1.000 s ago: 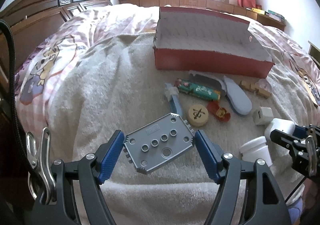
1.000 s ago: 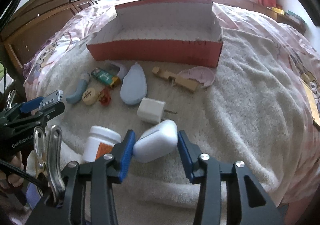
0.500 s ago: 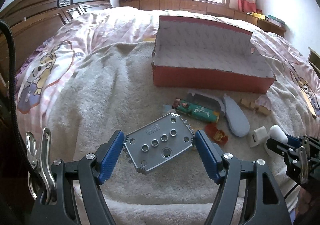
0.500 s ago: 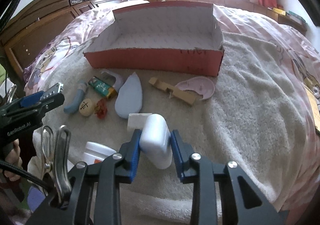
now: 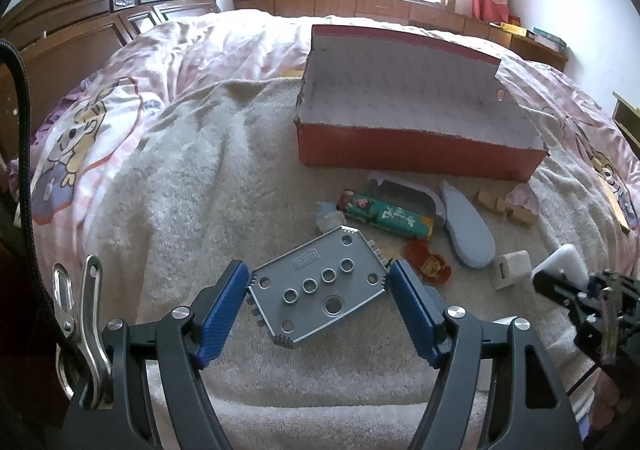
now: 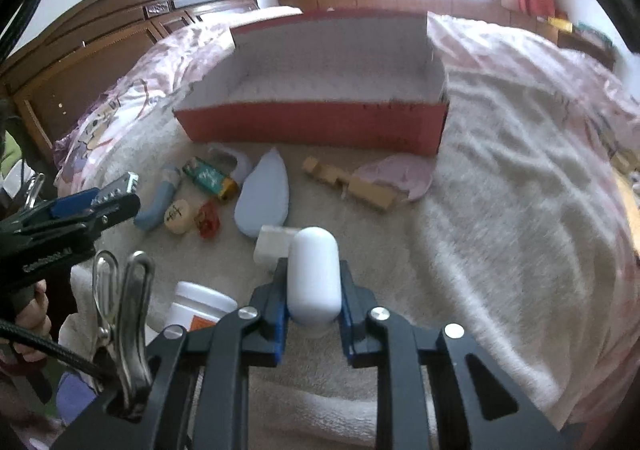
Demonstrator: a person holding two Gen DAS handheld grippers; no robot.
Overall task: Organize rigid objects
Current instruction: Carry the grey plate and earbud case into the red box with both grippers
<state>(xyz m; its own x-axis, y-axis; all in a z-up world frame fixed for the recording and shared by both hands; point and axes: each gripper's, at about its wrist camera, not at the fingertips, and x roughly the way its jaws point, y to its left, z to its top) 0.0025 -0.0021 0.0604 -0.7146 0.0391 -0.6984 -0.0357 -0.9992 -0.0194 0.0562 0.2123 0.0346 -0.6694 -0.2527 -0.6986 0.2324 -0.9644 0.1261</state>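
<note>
Risk one, judged likeliest: slip of the smooth white case (image 6: 314,274) from the right tongs (image 6: 314,304), since the rounded shell sits upright with the blue pads on its lower part only and most of its body above the grip; any jolt on the way to the red box (image 6: 312,126), well ahead of both tongs, could tip it out onto the towel (image 6: 500,210). Risk two: twist of the grey plate with holes (image 5: 318,286) in the left tongs (image 5: 318,300), gripped at two opposite corner edges and lying skew between the pads, so prone to pivot or drop if nudged. Risk three: clash of the two tools, close side by side, each seen at the edge of the other's view, if both head for the box together. Right tongs: narrow, just closing, now clamped on the white case. Left tongs: set wide, pads pressed on the plate's edges, plate held clear of the towel. Beyond the tips, ahead of the box front: blue shoe insole (image 6: 262,198), green packet (image 5: 384,214), wooden blocks (image 6: 348,186), white charger (image 5: 512,270), all loose on the towel. White jar (image 6: 202,306) just left of the right tongs. Box looks empty.
</note>
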